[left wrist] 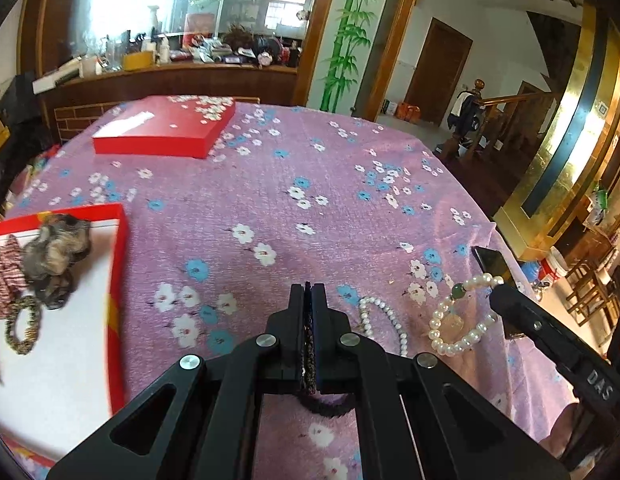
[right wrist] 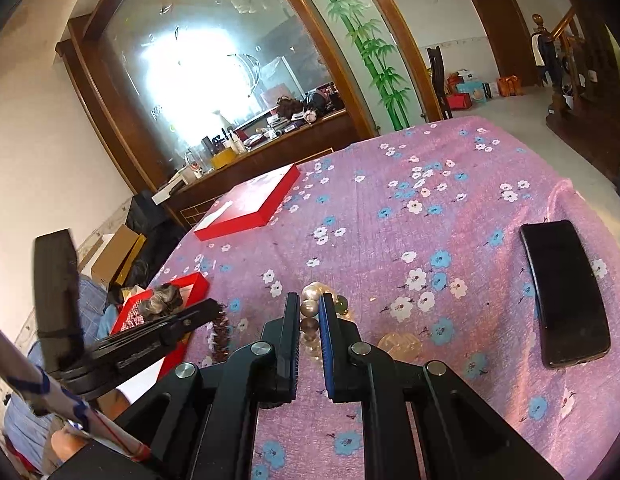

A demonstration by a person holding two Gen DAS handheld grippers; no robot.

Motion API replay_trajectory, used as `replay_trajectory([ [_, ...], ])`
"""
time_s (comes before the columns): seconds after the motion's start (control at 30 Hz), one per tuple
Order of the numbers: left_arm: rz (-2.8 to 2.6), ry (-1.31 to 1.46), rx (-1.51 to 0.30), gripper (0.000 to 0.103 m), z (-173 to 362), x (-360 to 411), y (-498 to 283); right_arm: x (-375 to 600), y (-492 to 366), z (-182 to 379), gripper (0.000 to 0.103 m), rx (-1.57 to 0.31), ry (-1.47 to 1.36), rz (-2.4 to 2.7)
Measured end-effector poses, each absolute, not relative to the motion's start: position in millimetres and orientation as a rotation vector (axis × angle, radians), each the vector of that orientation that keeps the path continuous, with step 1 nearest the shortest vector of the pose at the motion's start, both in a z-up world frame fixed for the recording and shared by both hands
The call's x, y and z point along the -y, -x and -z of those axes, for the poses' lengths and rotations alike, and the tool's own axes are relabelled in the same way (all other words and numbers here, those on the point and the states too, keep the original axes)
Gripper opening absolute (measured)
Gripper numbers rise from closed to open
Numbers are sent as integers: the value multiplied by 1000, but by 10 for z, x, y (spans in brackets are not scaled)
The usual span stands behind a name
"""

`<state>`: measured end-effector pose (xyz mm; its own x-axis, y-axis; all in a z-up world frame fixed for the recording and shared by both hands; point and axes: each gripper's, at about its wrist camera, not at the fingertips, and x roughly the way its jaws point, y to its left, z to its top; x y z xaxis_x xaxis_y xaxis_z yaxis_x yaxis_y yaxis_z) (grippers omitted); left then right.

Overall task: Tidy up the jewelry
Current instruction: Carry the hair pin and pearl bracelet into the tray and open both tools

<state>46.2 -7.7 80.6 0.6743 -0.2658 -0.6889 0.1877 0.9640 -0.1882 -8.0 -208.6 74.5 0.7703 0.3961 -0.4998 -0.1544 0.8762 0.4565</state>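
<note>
A table under a pink floral cloth [left wrist: 310, 200] fills both views. At its far left lies a closed red box [left wrist: 166, 128]. At the near left sits the open red tray [left wrist: 118, 280] with a white floor, already holding 3 fabric scrunchies [left wrist: 56, 252] and a small beaded ring [left wrist: 24, 330]. A black phone [right wrist: 565, 292] lies on the right side of the cloth.

The left gripper [left wrist: 308, 292] has its jaws pressed together on a dark beaded bracelet [left wrist: 329, 406], pinched as a thin strand between the pads with the rest looping below them. In the right wrist view the bracelet hangs from the tips just beside the tray's near corner. The right gripper [right wrist: 308, 308] is clamped narrowly on a pearl bracelet [left wrist: 461, 320] with 1 green bead, seen gripped at its right end in the left wrist view. A pearl strand [left wrist: 383, 320] lies loose on the cloth between the 2 grippers.

The step in hand looks like carrying the dark bracelet left into the tray. To do it well, lift the loop clear over the red rim (a dangling strand could catch there), aim for bare white floor near the beaded ring, lower until the loop rests, then release. Keeping the right gripper still would avoid dragging the pearls.
</note>
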Motion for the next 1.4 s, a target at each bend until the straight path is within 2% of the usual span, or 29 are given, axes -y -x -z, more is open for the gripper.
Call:
replay_trajectory([
  [0.4, 134, 98, -725, 3, -970, -527, -102, 1439, 80, -868, 10, -663, -364, -401],
  [0.7, 32, 163, -706, 3, -967, -1253, 52, 578, 55, -1029, 11, -685, -260, -505],
  [1.13, -146, 338, -759, 3, -579, -2466, 176, -583, -153, -867, 11, -776, -179, -632],
  [1.4, -156, 403, -801, 3, -327, -2632, 38, -848, -405, -587, 11, -825, -144, -605],
])
